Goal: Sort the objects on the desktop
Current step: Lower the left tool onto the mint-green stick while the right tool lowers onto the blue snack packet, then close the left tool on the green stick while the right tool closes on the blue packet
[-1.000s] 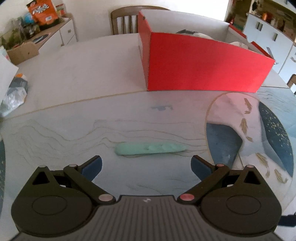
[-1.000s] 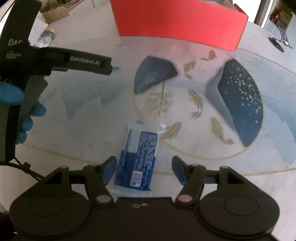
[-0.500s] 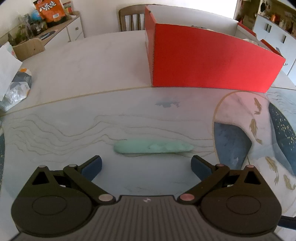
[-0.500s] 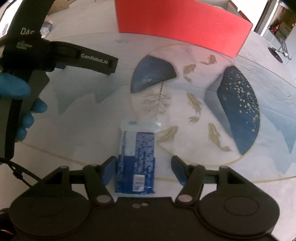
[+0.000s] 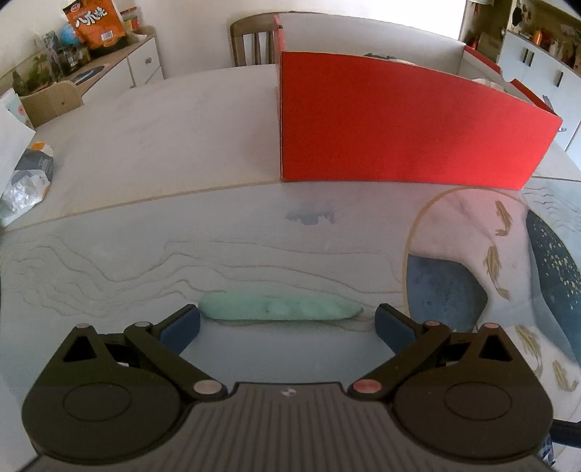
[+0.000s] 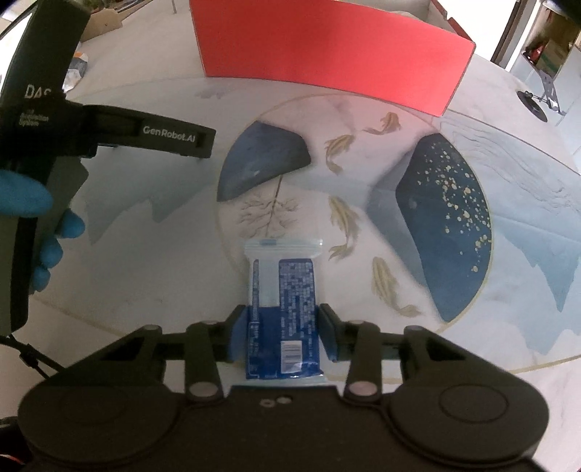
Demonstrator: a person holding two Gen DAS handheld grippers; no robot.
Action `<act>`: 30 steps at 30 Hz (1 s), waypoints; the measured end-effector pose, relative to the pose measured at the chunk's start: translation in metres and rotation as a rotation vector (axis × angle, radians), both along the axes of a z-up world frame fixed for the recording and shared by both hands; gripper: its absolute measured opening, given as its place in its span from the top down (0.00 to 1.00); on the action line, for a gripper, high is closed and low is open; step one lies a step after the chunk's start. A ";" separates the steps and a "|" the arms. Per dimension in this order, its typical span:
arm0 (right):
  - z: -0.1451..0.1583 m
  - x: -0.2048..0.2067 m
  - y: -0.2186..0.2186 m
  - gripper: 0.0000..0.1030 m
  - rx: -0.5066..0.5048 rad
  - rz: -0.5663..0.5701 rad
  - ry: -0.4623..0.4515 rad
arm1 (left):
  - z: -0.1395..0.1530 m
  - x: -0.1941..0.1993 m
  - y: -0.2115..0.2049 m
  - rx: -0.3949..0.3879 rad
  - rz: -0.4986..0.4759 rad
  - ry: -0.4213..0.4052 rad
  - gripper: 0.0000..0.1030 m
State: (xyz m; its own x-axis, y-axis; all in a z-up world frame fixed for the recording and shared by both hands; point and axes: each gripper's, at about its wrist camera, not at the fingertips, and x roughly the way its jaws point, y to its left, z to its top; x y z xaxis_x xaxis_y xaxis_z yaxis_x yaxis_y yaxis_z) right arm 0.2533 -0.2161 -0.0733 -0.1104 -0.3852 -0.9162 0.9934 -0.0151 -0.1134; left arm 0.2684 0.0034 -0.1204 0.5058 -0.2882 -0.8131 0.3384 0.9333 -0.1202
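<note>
— What's nearest on your right side?

— My right gripper (image 6: 283,336) is closing on a blue and white packet (image 6: 281,312) lying flat on the patterned mat (image 6: 515,261). Both pads look to be against its long edges already. Only this camera shows the packet.

— And your left?

— My left gripper (image 5: 287,323) has its jaws spread wide with nothing between them. Just past the fingertips lies a pale green pea pod toy (image 5: 279,308), crosswise on the mat, close to the tips but not touching. The right camera doesn't catch it.

— Does the right camera see the left tool?

— Yes, from the side at its left edge, with my blue-gloved hand (image 6: 40,225) around the handle.

— Farther out?

— The red box (image 5: 410,123) stands at the mat's far edge on the table (image 5: 163,145); both cameras show its red wall. The left view alone shows a wooden chair (image 5: 252,41) behind it, a crumpled bag (image 5: 27,185) at the table's left, and a sideboard (image 5: 120,65) with an orange snack bag (image 5: 96,21).
</note>
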 end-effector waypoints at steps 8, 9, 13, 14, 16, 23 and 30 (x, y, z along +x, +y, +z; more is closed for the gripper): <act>0.001 -0.006 -0.005 0.61 -0.002 0.008 -0.015 | 0.000 0.000 0.002 -0.001 0.000 -0.007 0.01; 0.001 -0.006 -0.006 0.61 -0.002 0.010 -0.016 | 0.000 0.000 0.002 -0.001 -0.001 -0.007 0.01; 0.001 -0.008 -0.008 0.61 -0.001 0.016 -0.019 | 0.002 0.003 0.001 0.001 0.001 -0.006 0.06; 0.001 -0.008 -0.009 0.61 -0.001 0.018 -0.018 | 0.002 0.003 0.001 0.002 0.000 -0.004 0.06; 0.001 -0.009 -0.009 0.62 -0.002 0.020 -0.018 | 0.003 0.002 0.001 0.001 0.000 -0.003 0.06; 0.002 -0.013 -0.011 0.66 -0.010 0.016 -0.033 | 0.004 0.002 0.005 -0.013 -0.007 0.008 0.07; 0.006 -0.020 -0.010 0.66 -0.018 0.007 -0.038 | 0.006 -0.001 0.009 -0.002 0.004 0.023 0.08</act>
